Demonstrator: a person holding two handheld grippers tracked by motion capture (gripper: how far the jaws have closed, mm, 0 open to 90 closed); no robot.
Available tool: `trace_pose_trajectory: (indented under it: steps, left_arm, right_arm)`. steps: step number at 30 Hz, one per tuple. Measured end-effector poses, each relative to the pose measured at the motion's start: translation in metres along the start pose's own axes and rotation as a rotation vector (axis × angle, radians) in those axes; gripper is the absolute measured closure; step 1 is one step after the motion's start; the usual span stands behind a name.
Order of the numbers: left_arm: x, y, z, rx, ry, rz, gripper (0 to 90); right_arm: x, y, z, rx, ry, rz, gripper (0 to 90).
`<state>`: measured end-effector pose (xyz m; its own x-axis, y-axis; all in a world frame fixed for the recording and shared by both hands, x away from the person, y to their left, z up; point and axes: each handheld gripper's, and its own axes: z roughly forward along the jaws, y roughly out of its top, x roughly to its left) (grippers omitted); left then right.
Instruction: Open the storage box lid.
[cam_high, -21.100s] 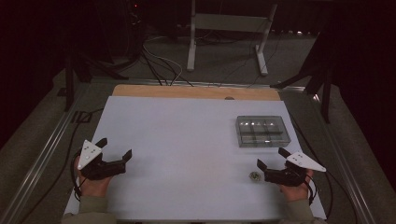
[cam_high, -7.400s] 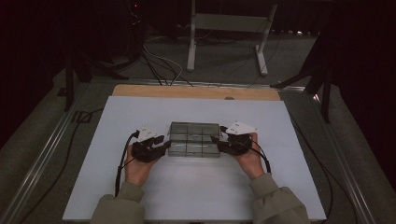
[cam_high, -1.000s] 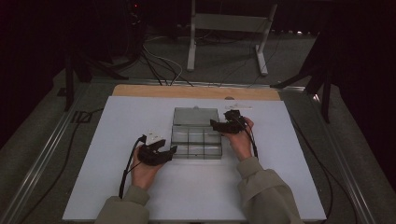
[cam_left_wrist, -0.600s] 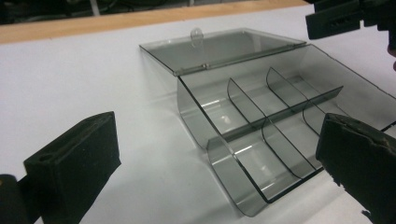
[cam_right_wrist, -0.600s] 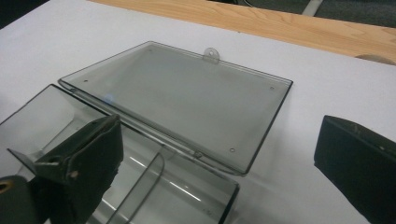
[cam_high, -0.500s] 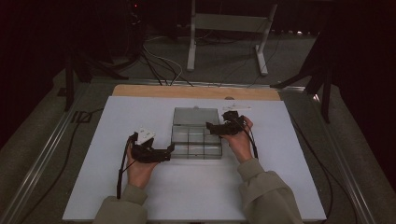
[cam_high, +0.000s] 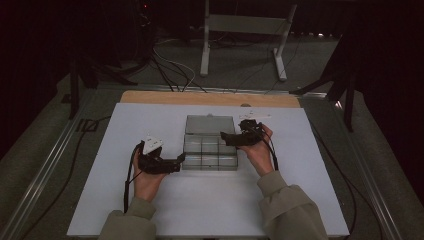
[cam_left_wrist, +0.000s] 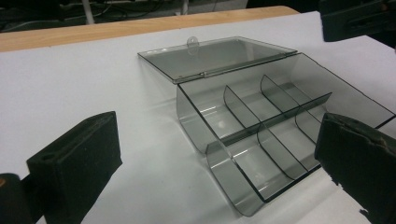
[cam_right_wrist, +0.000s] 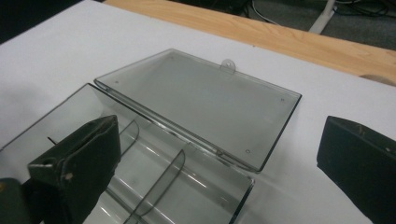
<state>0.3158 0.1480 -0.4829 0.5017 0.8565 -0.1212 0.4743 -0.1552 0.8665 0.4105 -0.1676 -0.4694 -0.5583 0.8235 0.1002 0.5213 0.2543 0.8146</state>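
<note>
Two grippers being held wide, nothing gripped. Clear compartment box (cam_high: 210, 151) being flanked mid-table on white tabletop (cam_high: 125, 130), lid (cam_high: 210, 124) lying open at far side. Left gripper (cam_high: 181, 159) nearer, box lying directly right of it; right gripper (cam_high: 223, 138) being hovered over right edge.

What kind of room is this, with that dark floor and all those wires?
Probably a lab or recording studio: a white table in a dark room, cables across the floor, a metal stand behind, and a person working a clear compartment box with handheld grippers.
</note>
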Motion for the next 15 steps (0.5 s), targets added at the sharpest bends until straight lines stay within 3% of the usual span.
trace_pose_trajectory:
  steps: [15]
  left_arm:
    - [0.0, 0.003, -0.005, 0.021, 0.013, 0.023, 0.5]
  right_arm:
    - [0.011, 0.004, -0.015, -0.008, 0.048, -0.028, 0.1]
